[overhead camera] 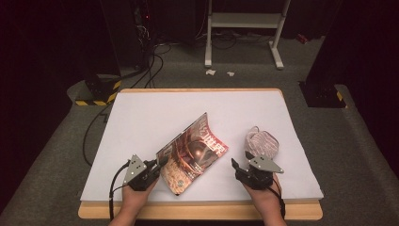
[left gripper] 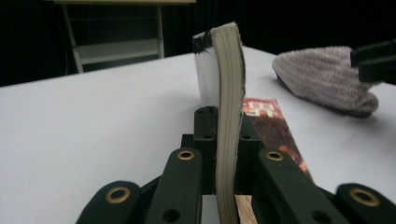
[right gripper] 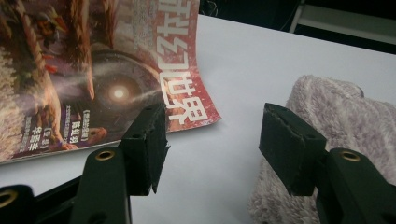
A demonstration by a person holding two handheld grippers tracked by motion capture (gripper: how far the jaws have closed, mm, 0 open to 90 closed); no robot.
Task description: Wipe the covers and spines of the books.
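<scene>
We are looking at a wooden table point(overhead camera: 197, 211) wearing a big white sheet point(overhead camera: 155, 117). A magazine point(overhead camera: 195, 153) is sitting near the front with one edge lifting up. A fluffy grey cloth point(overhead camera: 262, 142) is lying just to its right.

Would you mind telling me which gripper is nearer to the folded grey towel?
Right. The right gripper sits open just at the near edge of the grey towel, one jaw beside it. The left gripper is across the table, shut on the magazine.
</scene>
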